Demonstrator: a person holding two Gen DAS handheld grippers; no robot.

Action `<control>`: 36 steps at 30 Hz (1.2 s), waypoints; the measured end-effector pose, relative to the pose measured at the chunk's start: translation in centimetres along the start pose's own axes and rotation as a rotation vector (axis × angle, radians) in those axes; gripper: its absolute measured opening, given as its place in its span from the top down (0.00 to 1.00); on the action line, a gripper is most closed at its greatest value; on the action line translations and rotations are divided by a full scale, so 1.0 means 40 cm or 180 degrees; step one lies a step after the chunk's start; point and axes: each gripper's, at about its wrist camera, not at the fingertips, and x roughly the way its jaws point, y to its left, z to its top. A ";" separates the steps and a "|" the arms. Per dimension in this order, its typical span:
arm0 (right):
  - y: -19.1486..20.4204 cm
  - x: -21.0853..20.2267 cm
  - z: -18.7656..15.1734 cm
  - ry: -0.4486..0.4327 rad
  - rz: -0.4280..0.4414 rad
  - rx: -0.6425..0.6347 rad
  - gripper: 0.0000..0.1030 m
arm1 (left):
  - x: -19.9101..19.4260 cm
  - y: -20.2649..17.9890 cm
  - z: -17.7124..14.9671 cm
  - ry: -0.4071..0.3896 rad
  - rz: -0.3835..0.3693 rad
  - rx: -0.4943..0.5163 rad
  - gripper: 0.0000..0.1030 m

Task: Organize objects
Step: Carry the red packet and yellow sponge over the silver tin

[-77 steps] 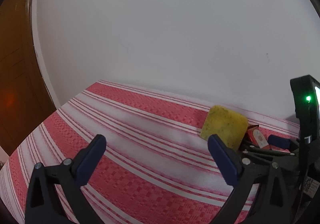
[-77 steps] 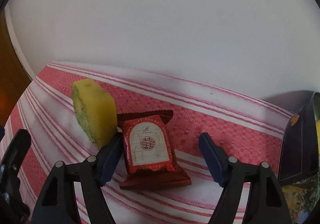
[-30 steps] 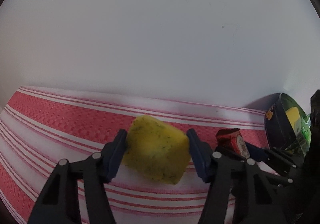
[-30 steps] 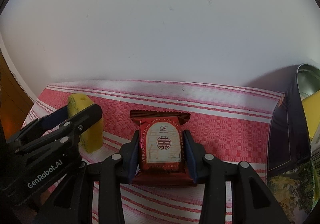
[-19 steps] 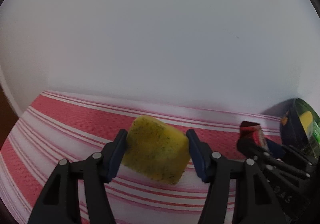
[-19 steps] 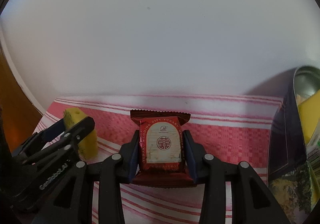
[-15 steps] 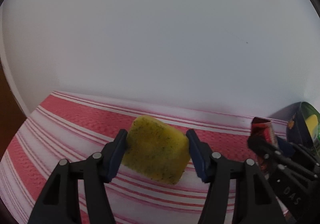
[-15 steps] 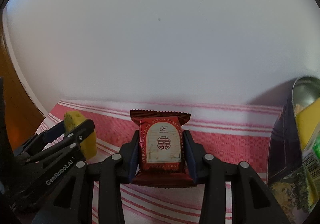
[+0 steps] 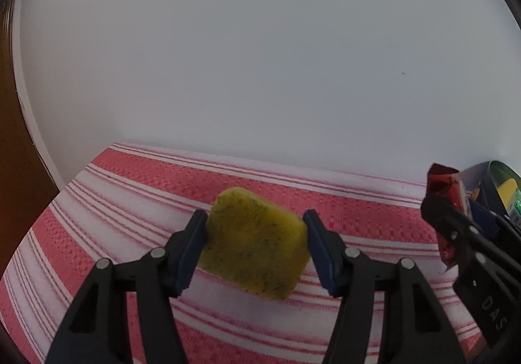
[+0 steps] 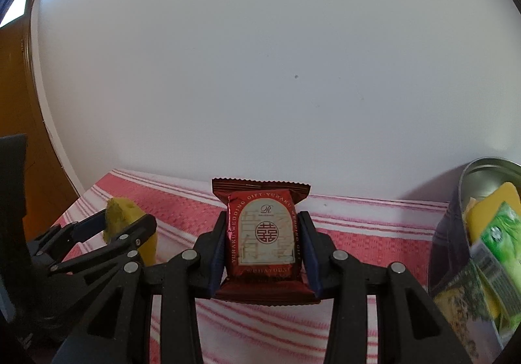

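My left gripper (image 9: 255, 242) is shut on a yellow sponge (image 9: 257, 242) with green flecks, held tilted just above the red-and-white striped cloth (image 9: 136, 188). In the right wrist view my right gripper (image 10: 265, 245) is shut on a red foil snack packet (image 10: 263, 237), lifted upright off the cloth (image 10: 358, 233). The same packet (image 9: 447, 188) shows at the right edge of the left wrist view, in the right gripper's fingers. The sponge (image 10: 125, 212) and the left gripper (image 10: 130, 227) appear at the left of the right wrist view.
A dark round tin (image 10: 451, 233) with a silver inner wall stands at the right, holding several packets, one green and one yellow. A white wall rises right behind the cloth. A brown wooden door (image 10: 19, 103) is at the left.
Both grippers closed on their objects, the sponge and the packet, and lifted them off the cloth. Over the last second both views swung, and the tin came closer on the right.
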 end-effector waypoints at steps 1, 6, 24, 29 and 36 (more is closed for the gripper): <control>0.000 -0.013 -0.005 -0.0021 -0.0012 -0.0020 0.57 | -0.004 0.003 -0.001 0.0000 -0.0002 0.0002 0.41; 0.005 -0.073 -0.020 -0.0095 -0.0066 -0.0129 0.57 | -0.027 -0.004 -0.017 -0.0024 -0.0023 0.0036 0.41; 0.022 -0.159 -0.049 -0.0153 -0.0178 -0.0115 0.57 | -0.140 -0.040 -0.083 -0.0143 -0.0076 0.0115 0.41; 0.017 -0.170 -0.064 -0.0145 -0.0198 -0.0082 0.57 | -0.171 -0.065 -0.099 -0.0173 -0.0094 0.0151 0.41; 0.001 -0.205 -0.077 -0.0138 -0.0212 -0.0040 0.57 | -0.213 -0.095 -0.119 -0.0204 -0.0128 0.0165 0.41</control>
